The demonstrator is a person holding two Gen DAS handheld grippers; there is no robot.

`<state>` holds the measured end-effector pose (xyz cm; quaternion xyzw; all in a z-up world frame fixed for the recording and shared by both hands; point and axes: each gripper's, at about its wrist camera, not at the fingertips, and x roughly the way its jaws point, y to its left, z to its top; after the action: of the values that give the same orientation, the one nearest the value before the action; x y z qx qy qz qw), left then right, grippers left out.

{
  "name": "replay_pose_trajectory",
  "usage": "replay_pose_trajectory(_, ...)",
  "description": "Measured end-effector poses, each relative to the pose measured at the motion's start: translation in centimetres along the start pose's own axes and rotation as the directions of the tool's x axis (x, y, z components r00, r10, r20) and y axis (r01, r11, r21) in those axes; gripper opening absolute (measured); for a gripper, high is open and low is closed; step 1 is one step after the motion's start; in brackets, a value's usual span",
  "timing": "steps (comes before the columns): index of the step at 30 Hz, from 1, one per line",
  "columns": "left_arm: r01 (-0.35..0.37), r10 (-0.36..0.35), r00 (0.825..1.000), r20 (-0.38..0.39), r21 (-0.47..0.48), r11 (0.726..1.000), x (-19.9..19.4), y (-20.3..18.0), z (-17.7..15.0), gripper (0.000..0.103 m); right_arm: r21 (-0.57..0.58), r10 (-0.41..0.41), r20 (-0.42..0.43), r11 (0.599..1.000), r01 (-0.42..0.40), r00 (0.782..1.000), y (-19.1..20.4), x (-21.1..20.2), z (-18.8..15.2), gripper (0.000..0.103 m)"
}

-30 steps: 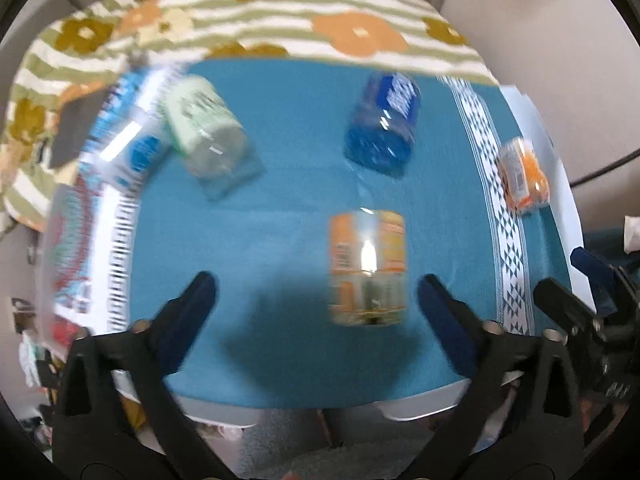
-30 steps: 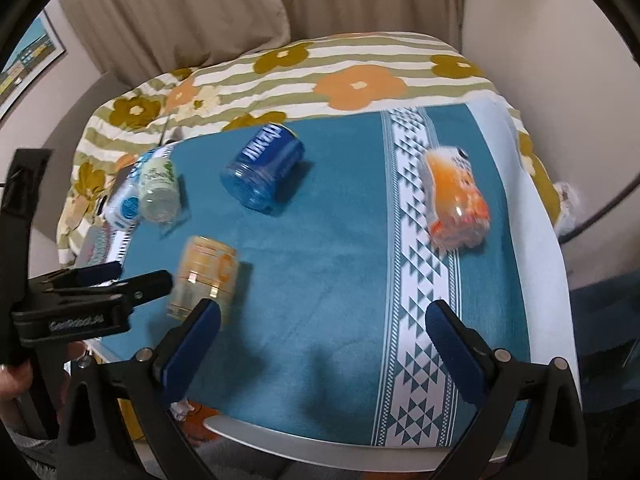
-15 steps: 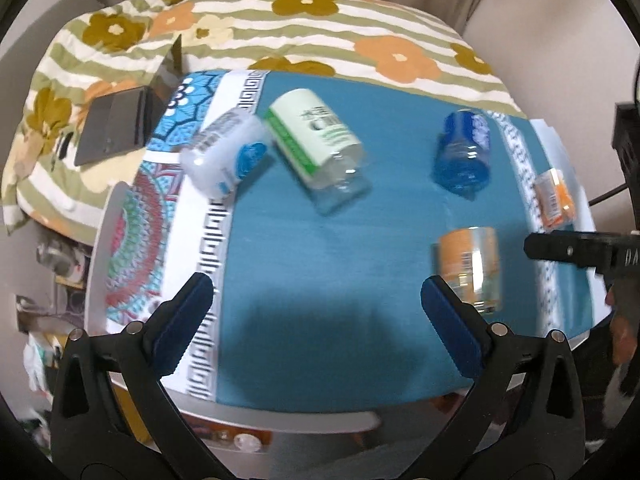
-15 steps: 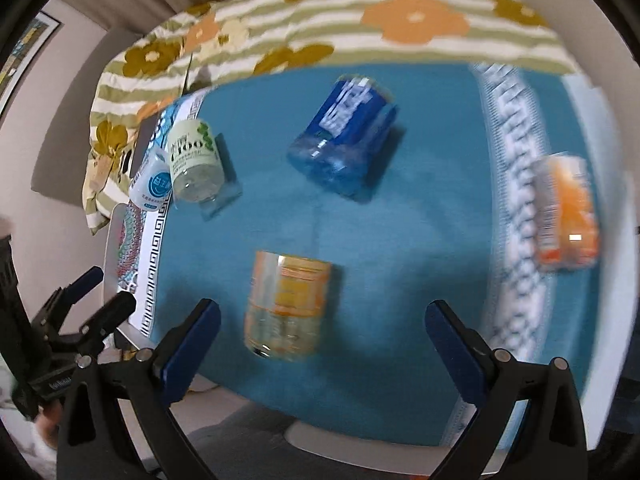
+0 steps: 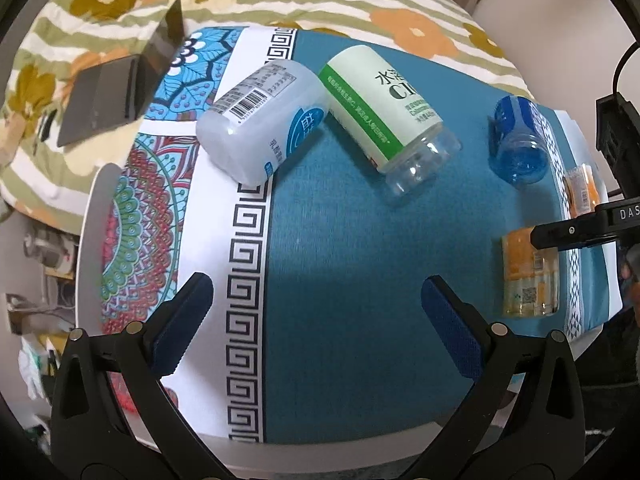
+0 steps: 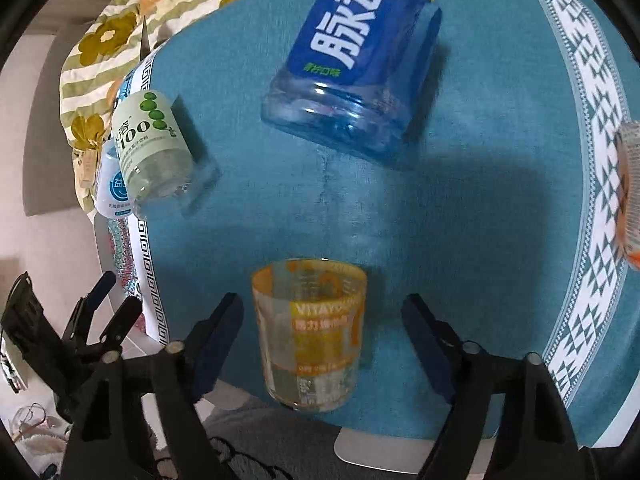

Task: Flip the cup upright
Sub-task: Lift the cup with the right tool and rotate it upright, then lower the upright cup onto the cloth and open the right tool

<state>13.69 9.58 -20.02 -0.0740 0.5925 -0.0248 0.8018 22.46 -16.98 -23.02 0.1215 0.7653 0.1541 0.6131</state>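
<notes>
Swinging left, the left gripper (image 5: 316,320) now hangs open over bare cloth near the tabletop's (image 5: 248,446) front edge. Rightward, the right gripper (image 6: 322,324) has closed in, spread wide astride the orange cup (image 6: 312,336), unclamped. Only its view shows that straddle.

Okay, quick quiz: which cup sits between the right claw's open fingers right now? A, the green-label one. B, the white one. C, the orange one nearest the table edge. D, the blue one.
C: in the right wrist view the orange cup lies between the spread fingers of the right claw, not yet gripped, while the blue cup and green-label cup lie farther off.
</notes>
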Motion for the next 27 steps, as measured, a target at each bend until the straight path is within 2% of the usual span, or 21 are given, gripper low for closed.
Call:
replay_pose_trajectory(3, 0.010, -0.010, 1.000, 0.000, 0.007, 1.000, 0.4, 0.1, 0.5, 0.103, 0.019, 0.014, -0.024, 1.000, -0.013, 1.000, -0.4, 0.2, 0.4, 0.073)
replay_pose_trajectory(9, 0.015, -0.015, 1.000, -0.001, 0.014, 1.000, 0.7, 0.2, 1.5, 0.103, 0.035, 0.046, -0.059, 0.998, -0.044, 0.997, -0.9, 0.8, 0.9, 0.056)
replay_pose_trajectory(12, 0.012, -0.013, 1.000, 0.003, 0.023, 1.000, 0.6, 0.2, 1.9, 0.103, 0.035, 0.052, -0.051, 0.998, -0.050, 0.997, -1.0, 0.6, 0.8, 0.054)
replay_pose_trajectory(17, 0.016, -0.016, 1.000, 0.014, 0.030, 0.999, -0.2, -0.2, 2.2, 0.103, 0.022, 0.067, 0.015, 0.998, -0.067, 0.998, -0.7, -0.7, 0.1, 0.053)
replay_pose_trajectory(20, 0.013, -0.014, 0.999, 0.031, 0.042, 0.999, -1.3, -0.7, 2.3, 0.103, -0.008, 0.074, 0.115, 0.997, -0.074, 0.991, 0.0, -2.9, -1.1, 0.052)
replay_pose_trajectory(22, 0.012, -0.014, 0.999, 0.050, 0.052, 0.999, -2.2, -1.0, 2.4, 0.103, -0.037, 0.068, 0.224, 0.997, -0.061, 0.972, 0.8, -5.1, -2.5, 0.052)
replay_pose_trajectory(24, 0.006, -0.011, 0.997, 0.072, 0.061, 0.998, -3.1, -1.3, 2.5, 0.103, -0.049, 0.072, 0.335, 0.997, -0.059, 0.940, 1.6, -6.3, -3.9, 0.052)
replay_pose_trajectory(27, 0.000, -0.007, 0.995, 0.100, 0.070, 0.998, -4.0, -1.8, 2.7, 0.103, -0.061, 0.043, 0.538, 0.998, -0.012, 0.842, 2.3, -7.8, -6.7, 0.052)
